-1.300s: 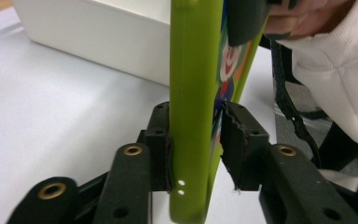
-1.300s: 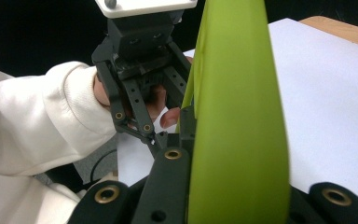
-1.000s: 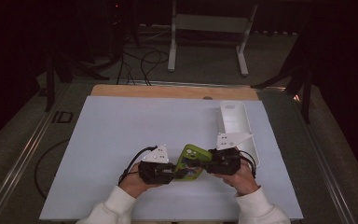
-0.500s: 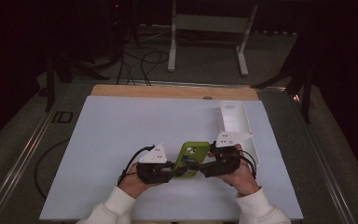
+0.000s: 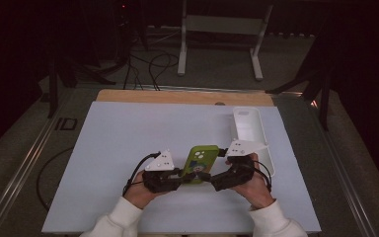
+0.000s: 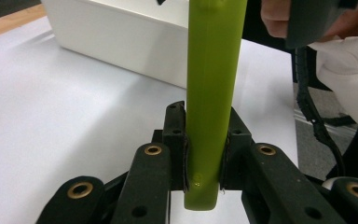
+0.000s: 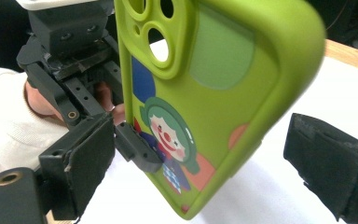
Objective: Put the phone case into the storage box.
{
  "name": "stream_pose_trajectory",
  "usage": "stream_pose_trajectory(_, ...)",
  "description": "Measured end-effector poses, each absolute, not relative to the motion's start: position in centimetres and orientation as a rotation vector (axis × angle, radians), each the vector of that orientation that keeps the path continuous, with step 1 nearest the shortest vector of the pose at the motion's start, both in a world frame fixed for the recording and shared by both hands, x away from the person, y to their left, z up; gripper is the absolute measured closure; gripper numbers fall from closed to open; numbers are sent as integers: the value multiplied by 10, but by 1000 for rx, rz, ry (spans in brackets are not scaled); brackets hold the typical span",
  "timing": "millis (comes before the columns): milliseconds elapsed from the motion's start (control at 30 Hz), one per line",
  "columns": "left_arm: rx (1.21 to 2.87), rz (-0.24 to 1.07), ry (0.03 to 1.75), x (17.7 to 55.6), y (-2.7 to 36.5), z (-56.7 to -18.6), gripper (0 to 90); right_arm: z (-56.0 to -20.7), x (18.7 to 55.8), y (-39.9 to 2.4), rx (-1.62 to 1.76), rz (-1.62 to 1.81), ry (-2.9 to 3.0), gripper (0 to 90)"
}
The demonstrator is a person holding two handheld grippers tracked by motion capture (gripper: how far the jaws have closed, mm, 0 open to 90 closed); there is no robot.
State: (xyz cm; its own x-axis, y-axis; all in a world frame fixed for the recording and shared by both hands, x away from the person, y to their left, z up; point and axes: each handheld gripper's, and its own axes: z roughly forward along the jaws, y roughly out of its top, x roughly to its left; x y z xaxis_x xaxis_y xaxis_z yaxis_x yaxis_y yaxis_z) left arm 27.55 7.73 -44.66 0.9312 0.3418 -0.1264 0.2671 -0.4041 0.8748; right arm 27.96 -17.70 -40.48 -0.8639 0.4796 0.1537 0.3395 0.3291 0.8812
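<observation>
My left gripper (image 5: 177,177) stays clenched on the lime-green rubbery phone case with the clown print (image 5: 197,164), low on the white mat (image 5: 128,148). My right gripper (image 7: 200,154) has just been opening, pads clear. I'd withdraw toward four o'clock, away from the long white plastic tray (image 5: 249,131).

White sheet (image 5: 128,148) covers my counter, a strip of bare wood (image 5: 177,97) showing along its far edge. Long white tray (image 5: 249,129) lies at the sheet's right side, lengthwise away from me. Beyond the counter, a white metal stand (image 5: 222,29) on the dark floor, black cables (image 5: 150,61) looped near its left foot.
</observation>
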Motion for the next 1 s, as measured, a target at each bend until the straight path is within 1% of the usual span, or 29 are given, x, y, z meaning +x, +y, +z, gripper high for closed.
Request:
stream_pose_trajectory(400, 1995, 143, 501, 276, 78, -445, 772, -405, 279, -182, 817, 1549, 2364, 78)
stream_pose_trajectory(800, 1959, 253, 594, 275, 77, -443, 772, -406, 278, -186, 863, 1546, 2294, 78)
stream_pose_trajectory(1000, 1938, 286, 629, 275, 78, -443, 772, -404, 277, -184, 851, 1529, 2270, 78)
